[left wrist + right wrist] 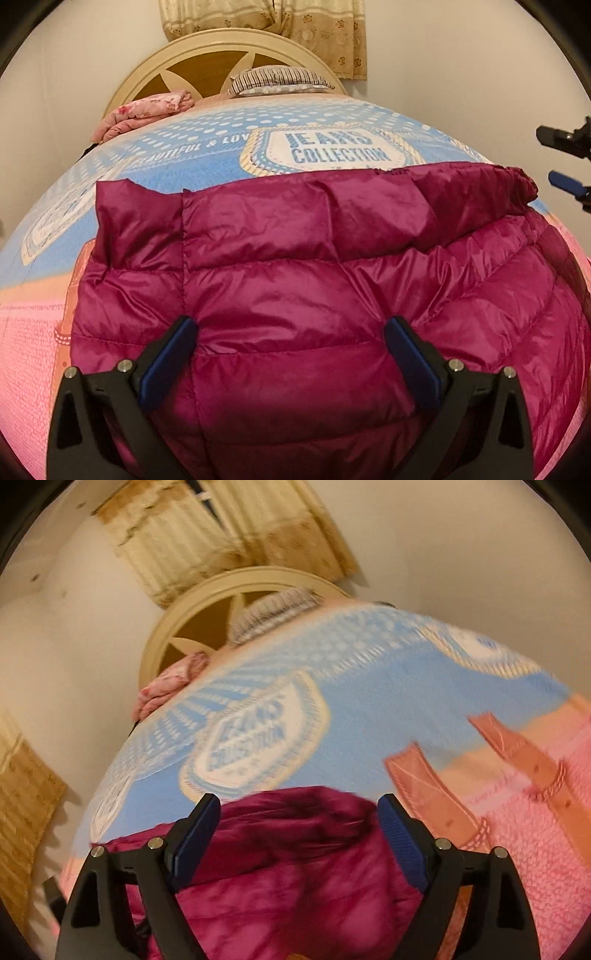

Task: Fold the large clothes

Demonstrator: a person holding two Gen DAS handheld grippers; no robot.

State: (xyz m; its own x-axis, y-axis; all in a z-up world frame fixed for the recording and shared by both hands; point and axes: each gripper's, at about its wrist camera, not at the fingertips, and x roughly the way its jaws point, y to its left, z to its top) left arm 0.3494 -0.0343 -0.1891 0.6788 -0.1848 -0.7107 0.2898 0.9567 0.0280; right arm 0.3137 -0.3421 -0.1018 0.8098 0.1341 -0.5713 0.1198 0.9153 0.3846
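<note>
We see the left gripper point(291, 334) with jaws spread wide, gripping nothing, above the magenta quilted puffer jacket point(295, 280). The right gripper point(298, 814) is likewise spread wide over the jacket's edge; this view is blurred. The shiny, puffy jacket lies folded on the blue-and-pink printed bedsheet point(207, 162), which reads "JEANS COLLECTION" and "BEAUTIFUL & LOV". Beyond are the striped pillow point(280, 79) and the arched cream wooden headboard point(207, 51).

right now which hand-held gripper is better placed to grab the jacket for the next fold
Left, probably. The left hand-held gripper is open directly over the magenta puffer jacket, fabric between its fingers. The right hand-held gripper is open near the jacket's far edge, its view blurred.
</note>
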